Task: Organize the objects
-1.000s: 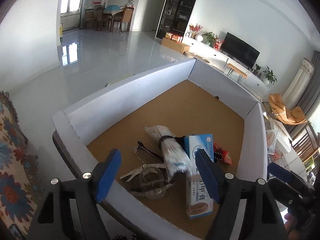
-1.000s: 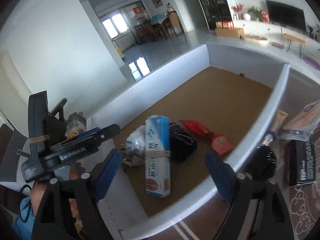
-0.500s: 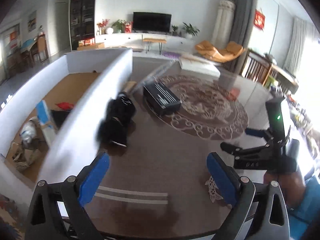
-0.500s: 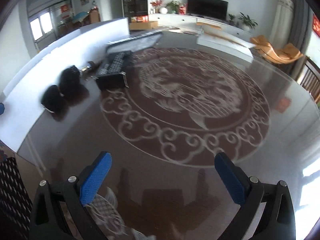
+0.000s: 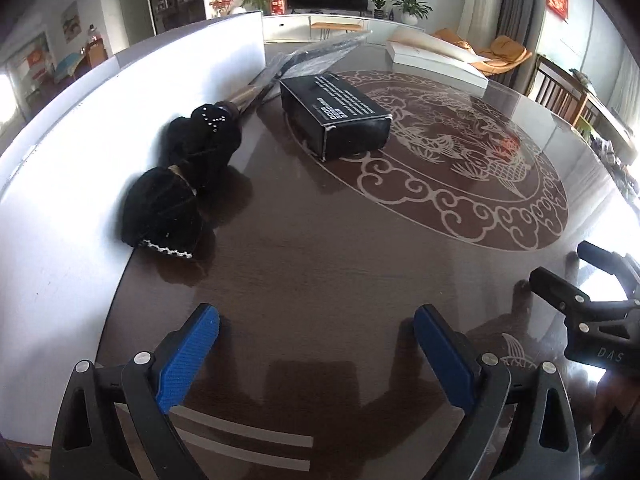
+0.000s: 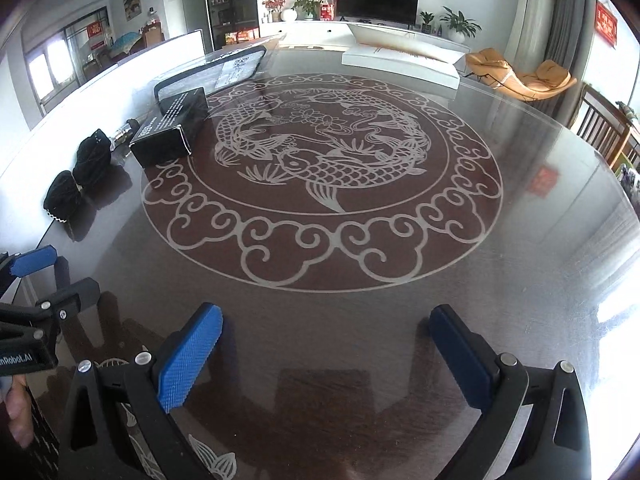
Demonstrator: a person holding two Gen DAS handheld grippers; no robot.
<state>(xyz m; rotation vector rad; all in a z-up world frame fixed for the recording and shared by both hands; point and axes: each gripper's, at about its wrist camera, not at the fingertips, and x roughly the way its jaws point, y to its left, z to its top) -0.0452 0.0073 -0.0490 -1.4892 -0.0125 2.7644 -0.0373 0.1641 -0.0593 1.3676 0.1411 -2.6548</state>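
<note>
Black gripper lettered "DAS" beside table.

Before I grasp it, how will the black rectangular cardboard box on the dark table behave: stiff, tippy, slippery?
The black rectangular cardboard box probably stays stiff: its edges look crisp. It lies flat on a broad face, so tipping seems unlikely. On the glossy dark table it may slide when pushed.
</note>
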